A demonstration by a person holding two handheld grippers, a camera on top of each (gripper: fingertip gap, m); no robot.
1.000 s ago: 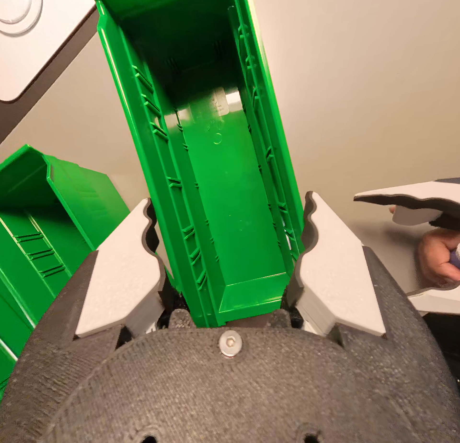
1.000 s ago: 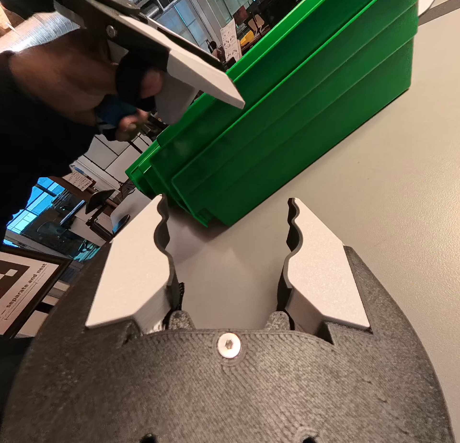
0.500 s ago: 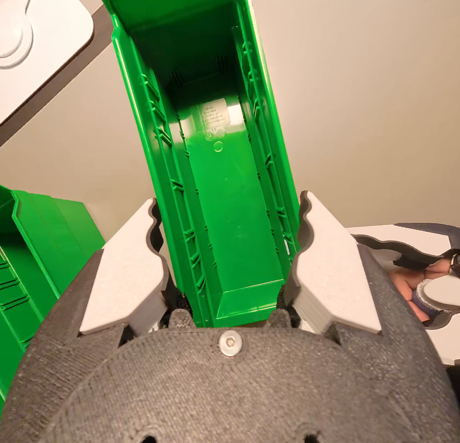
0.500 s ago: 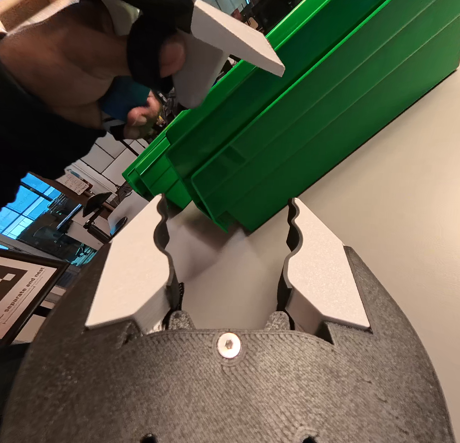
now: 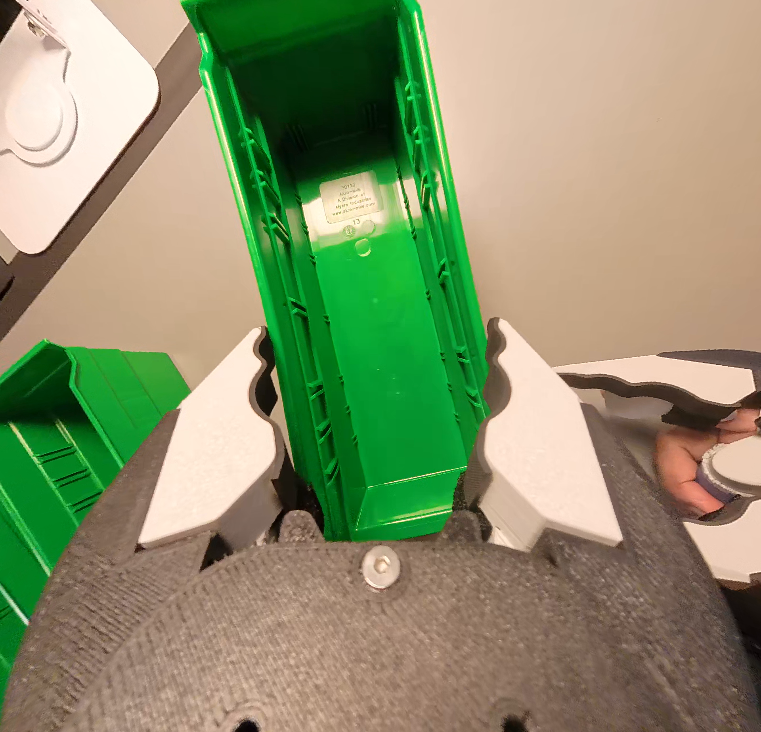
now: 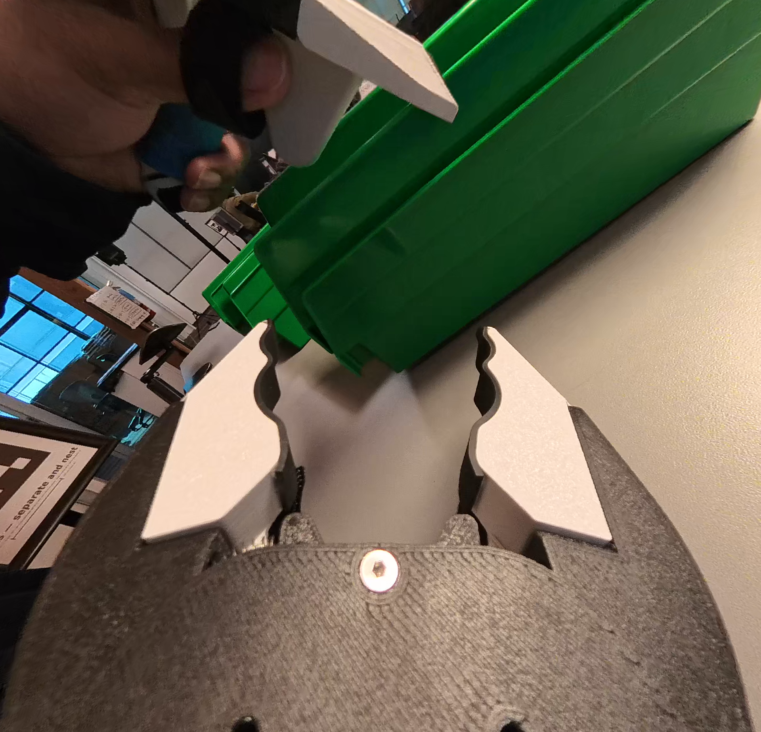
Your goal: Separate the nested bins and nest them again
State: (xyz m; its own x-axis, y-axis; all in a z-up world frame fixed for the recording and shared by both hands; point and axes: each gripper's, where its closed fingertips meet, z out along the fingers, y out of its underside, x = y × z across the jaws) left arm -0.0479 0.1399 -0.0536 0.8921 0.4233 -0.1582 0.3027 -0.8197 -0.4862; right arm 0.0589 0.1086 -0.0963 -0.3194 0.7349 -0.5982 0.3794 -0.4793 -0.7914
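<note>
a green bin [image 5: 370, 342] is clamped end-on between the left gripper [image 5: 376, 337] pads, the right gripper [image 6: 376, 337] is open before nested bins [image 6: 494, 218] on the table [image 6: 617, 383]; a skewed grip may let it twist free.

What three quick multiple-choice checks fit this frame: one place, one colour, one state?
1. The long bin lies:
A) between the left gripper's fingers
B) on a shelf
C) on the floor

2. The bins are:
A) blue
B) green
C) red

3. The right gripper is:
A) shut on a bin
B) shut on a cloth
C) open, nothing between its fingers

Answers:
1 A: its walls run between both fingers in the left wrist view.
2 B: every bin in view is green.
3 C: only bare table shows between its spread fingers.
</note>
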